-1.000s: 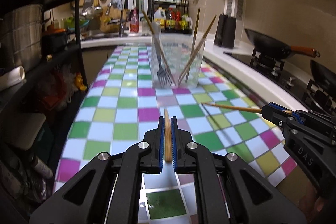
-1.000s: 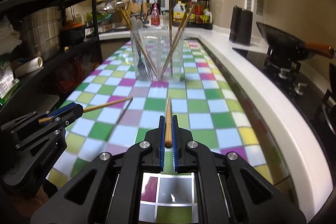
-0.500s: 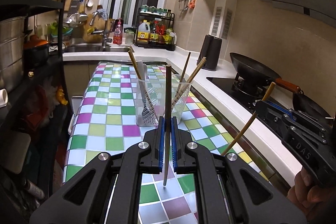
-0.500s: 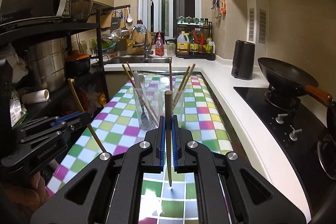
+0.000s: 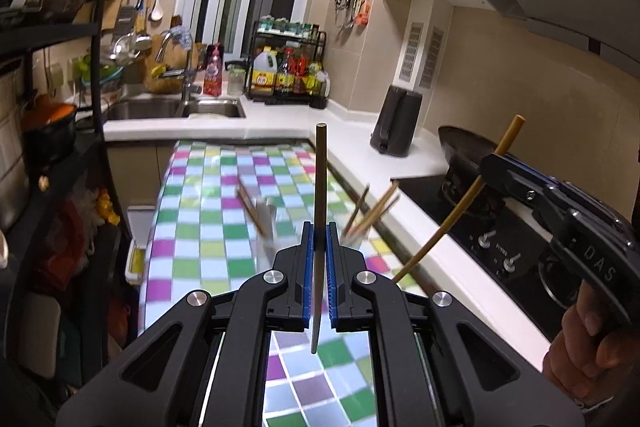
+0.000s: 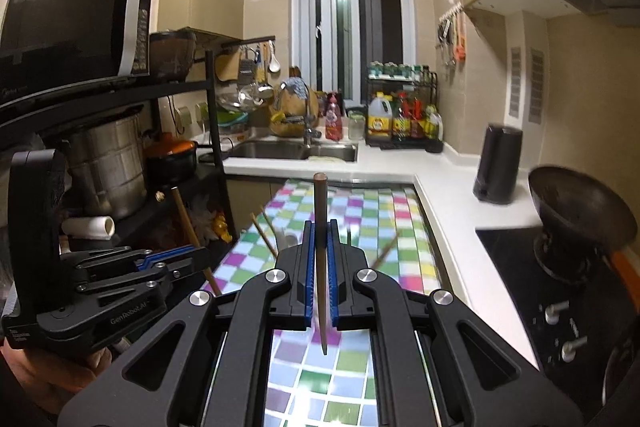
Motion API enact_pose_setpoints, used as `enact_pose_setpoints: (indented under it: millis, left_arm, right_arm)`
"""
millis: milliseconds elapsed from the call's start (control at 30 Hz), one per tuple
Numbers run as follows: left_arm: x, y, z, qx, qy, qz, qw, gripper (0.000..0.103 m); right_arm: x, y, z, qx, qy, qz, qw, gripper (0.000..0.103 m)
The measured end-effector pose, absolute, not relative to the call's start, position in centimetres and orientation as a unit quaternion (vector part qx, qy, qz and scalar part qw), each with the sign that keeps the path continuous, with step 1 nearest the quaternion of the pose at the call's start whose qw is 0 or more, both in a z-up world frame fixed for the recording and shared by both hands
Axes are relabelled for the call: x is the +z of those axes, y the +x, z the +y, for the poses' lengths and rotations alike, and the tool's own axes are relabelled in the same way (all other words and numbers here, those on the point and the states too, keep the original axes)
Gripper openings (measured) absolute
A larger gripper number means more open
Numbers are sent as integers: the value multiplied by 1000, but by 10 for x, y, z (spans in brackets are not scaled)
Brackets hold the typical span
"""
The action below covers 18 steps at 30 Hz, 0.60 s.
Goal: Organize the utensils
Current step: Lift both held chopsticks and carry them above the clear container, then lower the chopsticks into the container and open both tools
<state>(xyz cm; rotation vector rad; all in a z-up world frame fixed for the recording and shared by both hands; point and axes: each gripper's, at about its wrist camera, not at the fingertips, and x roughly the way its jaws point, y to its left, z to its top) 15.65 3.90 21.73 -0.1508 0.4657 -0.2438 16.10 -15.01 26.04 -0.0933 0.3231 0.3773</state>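
Nearest, left wrist view: left gripper (image 5: 319, 247), black linkage arms w/ steel pivot bolts, blue ribbed pads, clamped tight on left chopstick (image 5: 319, 195). Slim round wooden stick, dark brown, held upright across the pads, blunt end up, thin end hanging below over checkered countertop (image 5: 200, 227).

Right wrist view, same build: right gripper (image 6: 320, 247) pinched shut on right chopstick (image 6: 320, 211). Brown wood, flat-cut top, tapering to a point below the pads, near vertical.

From left view, right gripper (image 5: 494, 163) off to the right, hand (image 5: 588, 343) on its grip; chopstick there looks pale yellow-tan, tilted. From right view, left gripper (image 6: 176, 259) at lower left, stick leaning.

Mid: clear holder cup (image 5: 268, 231) on the glossy tiled top (pink, green, yellow, white squares), blurred, just behind the left pads; several more chopsticks (image 5: 374, 207) sticking out at angles.

Right: black cooktop (image 6: 520, 267) w/ metal knobs, dark round wok (image 6: 580, 211).

Far: white counter, steel sink (image 6: 292, 149), black kettle (image 6: 498, 169), wire rack w/ bottles (image 6: 404, 115), microwave (image 6: 72, 35) on black shelf, steel stockpot (image 6: 108, 163).
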Motion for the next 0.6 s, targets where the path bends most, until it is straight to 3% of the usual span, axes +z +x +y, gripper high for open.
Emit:
enact_pose_setpoints:
  millis: [300,600]
  left_arm:
    - [283,214,36,-119,-63,192,972,6]
    - [221,297,29,-120,-66,256,957,6]
  right_arm:
    - [309,213,-123,196,-59,130,970,6]
    - [265,278,-119,180,-46,178,966,6]
